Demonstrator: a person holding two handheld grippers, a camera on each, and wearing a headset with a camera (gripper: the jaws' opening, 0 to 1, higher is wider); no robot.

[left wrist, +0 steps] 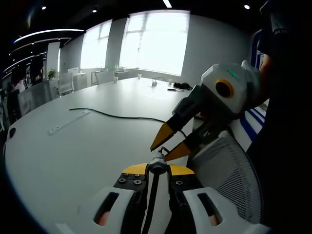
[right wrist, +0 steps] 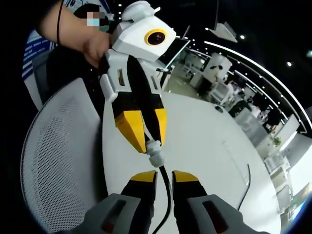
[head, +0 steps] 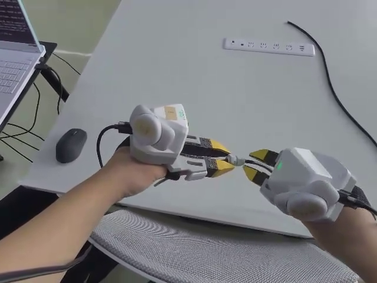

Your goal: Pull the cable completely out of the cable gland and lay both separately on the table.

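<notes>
Cable gland (head: pixel 235 160) – axis level, nose toward right claw (head: pixel 253 164) | left claw (left wrist: pixel 157 168) clamps it | right claw slightly apart round cable (right wrist: pixel 167 200)

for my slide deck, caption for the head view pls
Left tool grips the cable gland while the right tool straddles the cable over the table.

Office room with white conference table (head: pixel 235 88).
The table carries a white power strip (head: pixel 268 46) and a dark mouse (head: pixel 70 145); a laptop (head: pixel 15 53) stands off its left edge. A grey mesh chair (head: pixel 194 250) sits at the near edge. Bright windows (left wrist: pixel 153 41) fill the far wall.
</notes>
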